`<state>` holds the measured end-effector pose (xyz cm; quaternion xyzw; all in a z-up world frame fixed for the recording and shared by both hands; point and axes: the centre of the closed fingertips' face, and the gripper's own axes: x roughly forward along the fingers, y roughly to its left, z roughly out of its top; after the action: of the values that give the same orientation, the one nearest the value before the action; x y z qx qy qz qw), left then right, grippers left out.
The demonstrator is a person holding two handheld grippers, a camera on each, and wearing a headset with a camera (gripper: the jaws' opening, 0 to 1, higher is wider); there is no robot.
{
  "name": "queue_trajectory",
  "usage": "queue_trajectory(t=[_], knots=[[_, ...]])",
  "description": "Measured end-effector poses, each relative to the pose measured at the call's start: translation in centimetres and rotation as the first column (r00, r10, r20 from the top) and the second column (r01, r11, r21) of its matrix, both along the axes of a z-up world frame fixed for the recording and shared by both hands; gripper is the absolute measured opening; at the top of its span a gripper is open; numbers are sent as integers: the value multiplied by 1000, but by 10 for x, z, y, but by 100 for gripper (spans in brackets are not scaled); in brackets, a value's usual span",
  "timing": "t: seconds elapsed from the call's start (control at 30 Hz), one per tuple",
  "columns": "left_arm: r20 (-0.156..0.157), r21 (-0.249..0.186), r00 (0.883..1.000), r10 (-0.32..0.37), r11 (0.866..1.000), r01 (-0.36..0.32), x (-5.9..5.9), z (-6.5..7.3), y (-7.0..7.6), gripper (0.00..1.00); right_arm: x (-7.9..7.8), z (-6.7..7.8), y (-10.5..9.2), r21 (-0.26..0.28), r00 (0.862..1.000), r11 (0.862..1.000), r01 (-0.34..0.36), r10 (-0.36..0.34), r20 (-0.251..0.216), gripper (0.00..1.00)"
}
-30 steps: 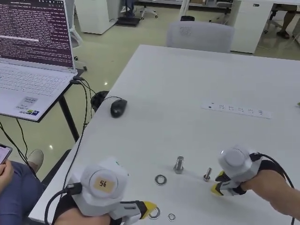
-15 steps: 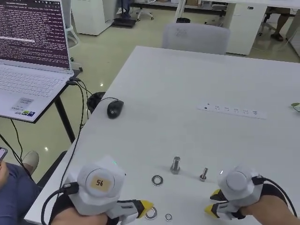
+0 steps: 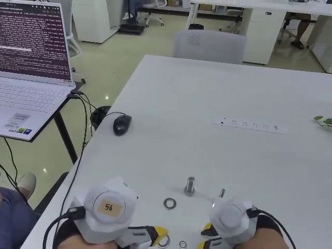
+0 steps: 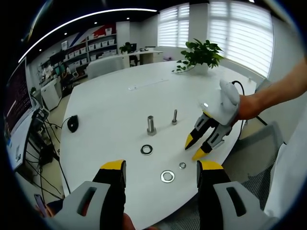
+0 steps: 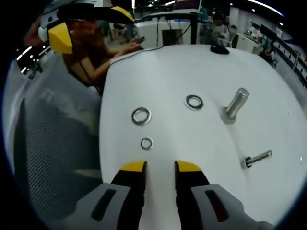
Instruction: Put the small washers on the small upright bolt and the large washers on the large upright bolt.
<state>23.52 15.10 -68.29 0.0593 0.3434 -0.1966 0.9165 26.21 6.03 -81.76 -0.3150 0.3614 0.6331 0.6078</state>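
Three washers [image 5: 141, 116] lie flat on the table [image 3: 207, 104], near both upright bolts [image 5: 235, 105]. My left gripper [image 4: 161, 165] is spread wide, my right gripper [image 5: 160, 166] narrowly parted, both empty. Thin, light, slippery steel, I judge; I would pinch one across its rim, tipping an edge up.

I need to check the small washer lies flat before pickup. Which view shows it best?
The right gripper view: the small washer lies flat and unobstructed just ahead of the right tool. The left gripper view shows it smaller, near the right tool's tips; the head view catches it at the bottom edge.
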Motion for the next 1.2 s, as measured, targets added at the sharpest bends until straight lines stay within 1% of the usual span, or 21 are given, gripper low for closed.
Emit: queue_trajectory(t=[0.2,0.3,0.37,0.4,0.5,0.53,0.6,0.67,0.83,0.9,0.93,1.13,1.2], knots=[[-1,-2,1000,1,1000,-1,0,1,1,58,-12,-4,17,-3,998,998,-58,58,-4,23],[2,-2,1000,1,1000,-1,-1,1,1,59,-17,-8,22,-24,994,994,-105,105,0,23],[3,-3,1000,5,1000,-5,-1,1,2,59,-17,-7,26,-16,994,994,-109,109,4,21],[4,-4,1000,7,1000,-7,-1,1,3,59,-17,-6,27,-17,993,992,-122,122,3,21],[5,-4,1000,11,1000,-11,-2,1,4,59,-14,-8,27,-42,988,988,-152,153,35,17],[5,-5,1000,12,1000,-12,-2,1,5,59,-14,-8,26,-47,986,986,-159,161,33,17],[6,-6,1000,15,1000,-15,-3,2,6,59,-15,-8,25,-65,980,980,-190,193,42,18],[6,-4,1000,15,1000,-15,-3,2,6,59,-14,-9,23,-89,971,970,-226,232,59,18],[8,-4,1000,17,1000,-17,-3,2,7,59,-14,-9,23,-125,960,958,-260,270,71,16],[9,-5,1000,17,1000,-17,-3,3,7,59,-14,-9,23,-144,949,947,-287,301,90,16],[10,-5,1000,17,1000,-17,-3,3,7,59,-14,-9,23,-145,948,946,-290,305,91,16],[14,-5,1000,15,1000,-14,-1,4,7,59,-13,-9,22,-132,952,951,-279,293,94,14],[16,-5,1000,15,1000,-15,0,5,7,59,-12,-9,22,-115,960,961,-253,263,90,13]])
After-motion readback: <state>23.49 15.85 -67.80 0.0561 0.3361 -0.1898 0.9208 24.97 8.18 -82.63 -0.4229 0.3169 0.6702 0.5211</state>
